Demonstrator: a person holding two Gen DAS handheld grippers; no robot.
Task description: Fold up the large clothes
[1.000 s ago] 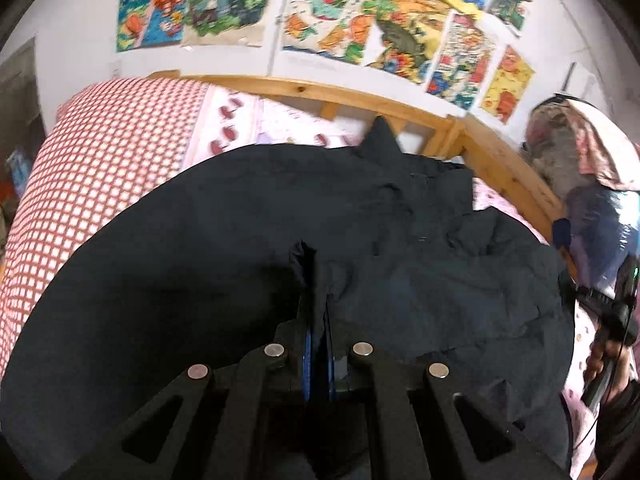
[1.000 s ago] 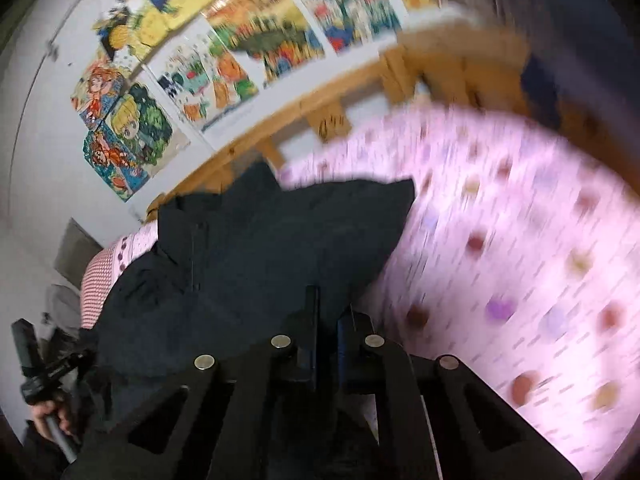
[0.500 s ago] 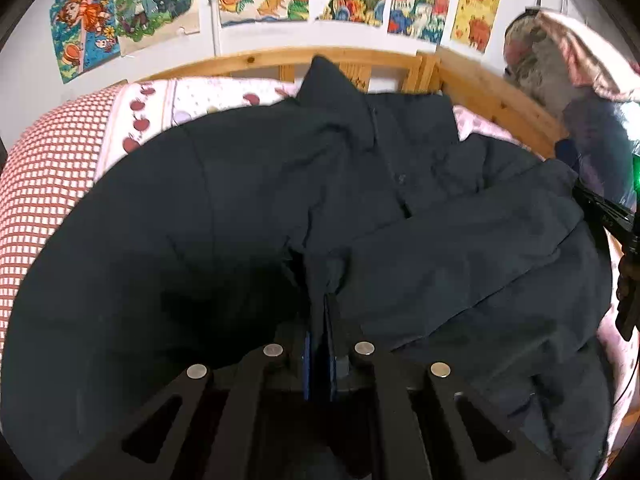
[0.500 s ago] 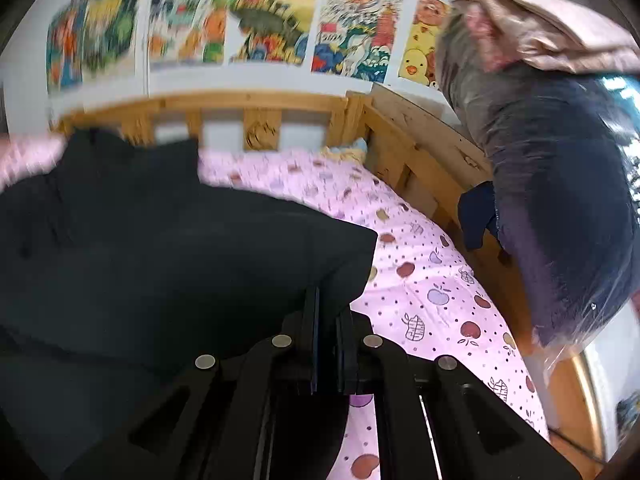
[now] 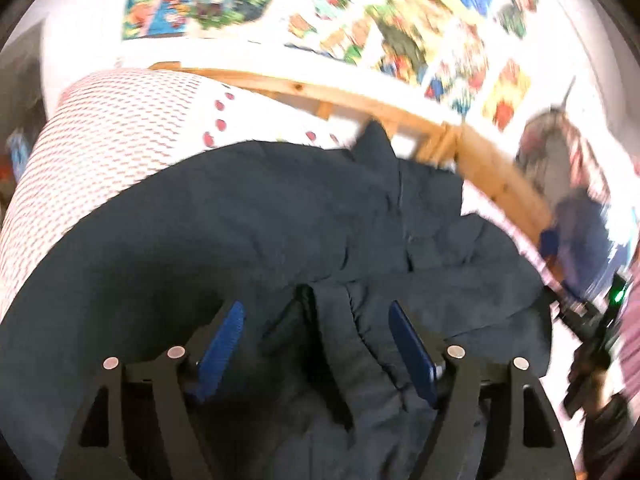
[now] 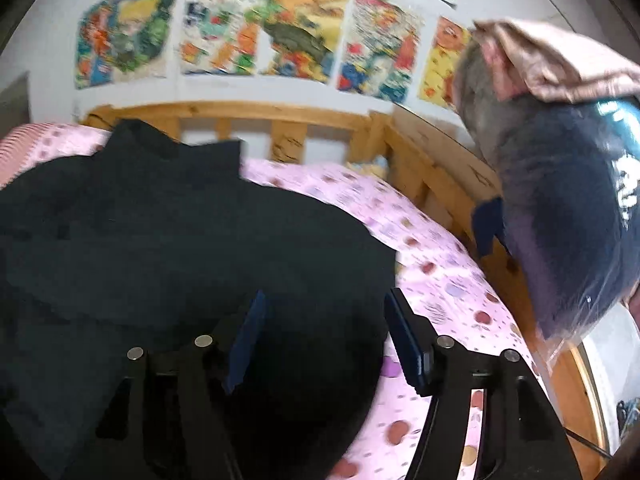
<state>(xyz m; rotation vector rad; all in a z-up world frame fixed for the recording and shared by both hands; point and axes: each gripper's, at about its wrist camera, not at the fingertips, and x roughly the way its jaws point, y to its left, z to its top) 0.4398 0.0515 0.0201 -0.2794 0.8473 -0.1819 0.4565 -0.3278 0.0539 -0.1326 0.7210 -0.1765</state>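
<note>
Wall posters (image 5: 400,36) are motion-blurred; the dark garment (image 6: 160,260) runs off the frame's lower edge.

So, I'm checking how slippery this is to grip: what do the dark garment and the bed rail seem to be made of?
Dark navy garment: looks like matte woven cloth, creasing softly without shine; the exact fibre is unclear. Light slatted bed rail: apparently pale wood, with visible knots and grain.
</note>
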